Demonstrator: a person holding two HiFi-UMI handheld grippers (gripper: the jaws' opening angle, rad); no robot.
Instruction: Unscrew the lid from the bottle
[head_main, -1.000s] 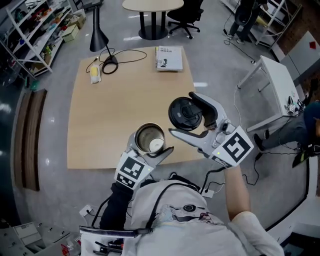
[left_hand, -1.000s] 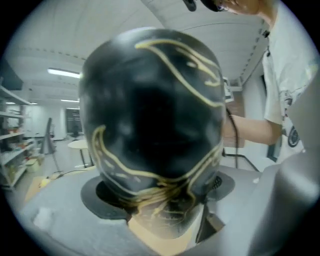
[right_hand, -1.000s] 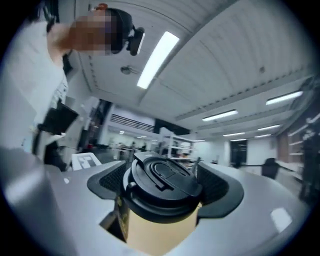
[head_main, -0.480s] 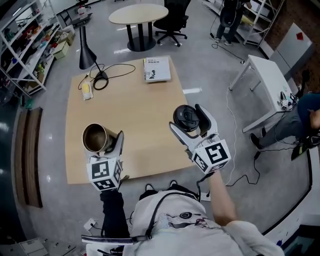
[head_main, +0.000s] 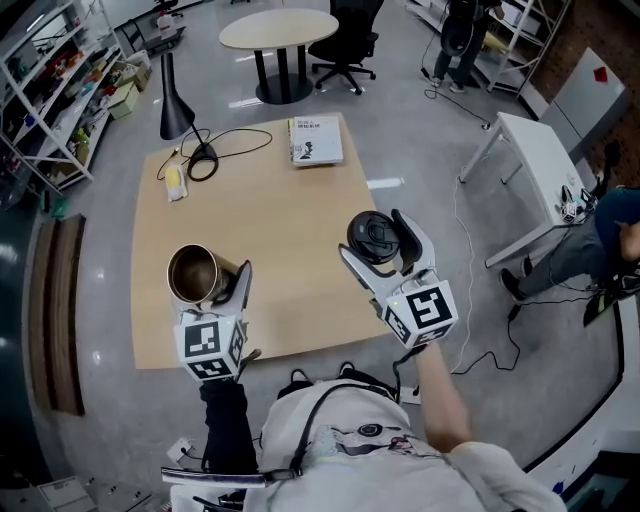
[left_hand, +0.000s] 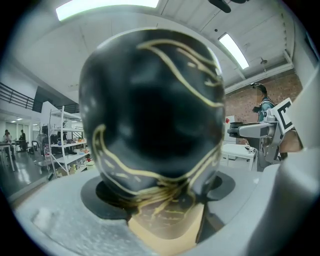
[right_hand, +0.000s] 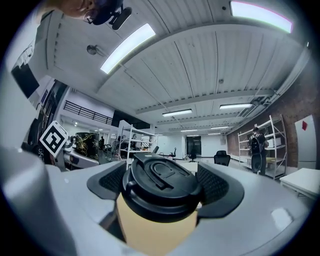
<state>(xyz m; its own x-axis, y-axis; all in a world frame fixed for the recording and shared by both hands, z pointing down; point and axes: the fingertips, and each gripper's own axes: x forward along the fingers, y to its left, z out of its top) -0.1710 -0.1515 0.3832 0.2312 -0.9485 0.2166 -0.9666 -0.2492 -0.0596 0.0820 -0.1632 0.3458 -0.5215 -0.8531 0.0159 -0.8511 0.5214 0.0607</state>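
My left claw (head_main: 207, 287) is clenched around the dark bottle (head_main: 193, 274) with thin golden lines on it. The bottle is upright, its mouth is open and shows the metal inside. I hold it above the front left part of the table (head_main: 285, 215), close to the left edge. A book (head_main: 315, 139) lies at the back edge of the table. My right claw (head_main: 386, 250) grasps the black lid (head_main: 372, 236) between its pads, top side up, above the right edge of the table, well apart from the bottle.
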